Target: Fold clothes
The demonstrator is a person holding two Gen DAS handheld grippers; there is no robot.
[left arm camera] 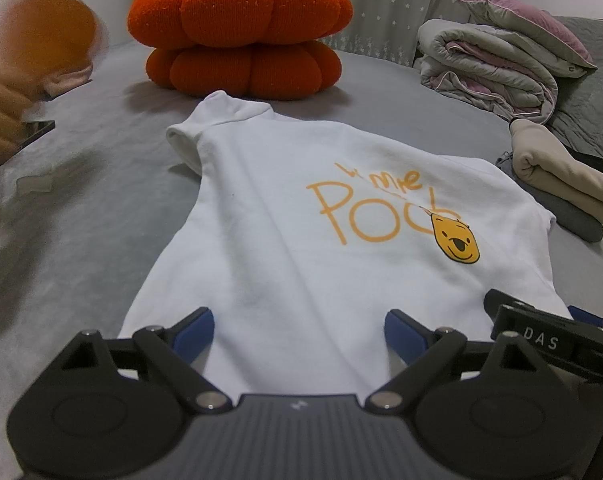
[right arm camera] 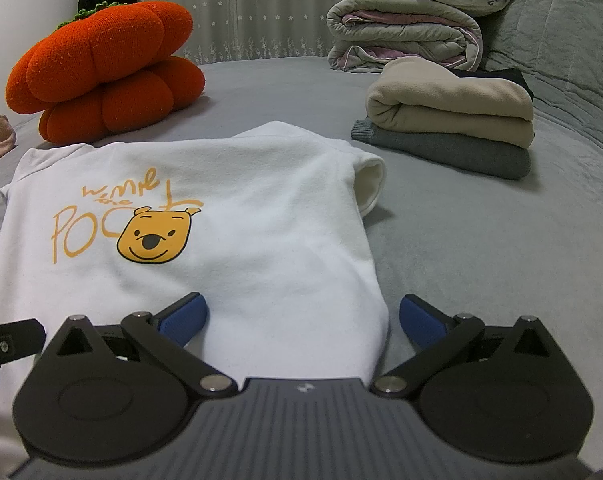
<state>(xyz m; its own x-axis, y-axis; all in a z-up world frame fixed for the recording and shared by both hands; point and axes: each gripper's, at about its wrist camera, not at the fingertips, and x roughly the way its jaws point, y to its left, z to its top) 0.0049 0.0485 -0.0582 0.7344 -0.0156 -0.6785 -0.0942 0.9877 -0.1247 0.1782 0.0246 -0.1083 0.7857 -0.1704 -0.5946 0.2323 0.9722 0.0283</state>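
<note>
White fleece sweatshirt point(left arm camera: 301, 220) lies flat on the grey bed cover point(left arm camera: 81, 220), print side up, sleeves already tucked in, collar pointing away from you. You've got the hem end right under both tools.

Left gripper point(left arm camera: 299, 330): jaws wide apart, holding nothing, straddling the hem near the left side. Right gripper point(right arm camera: 301, 318): same, wide open and empty, over the right hem corner; its outer finger sits past the shirt edge, over bare cover.

Risks from here, my read:
- Right pinch may catch the bed cover along with the hem, since one finger is off the cloth. Shift inward first.
- Fleece is thick; a shallow bite will slip when you lift, and the fold will come out skewed.
- Uneven lift between the two sides will pull the tucked sleeves back out.
- Folded stack point(right arm camera: 449, 120) sits near on the right and the orange pumpkin cushion point(left arm camera: 241, 28) beyond the collar; don't overshoot the fold.
</note>
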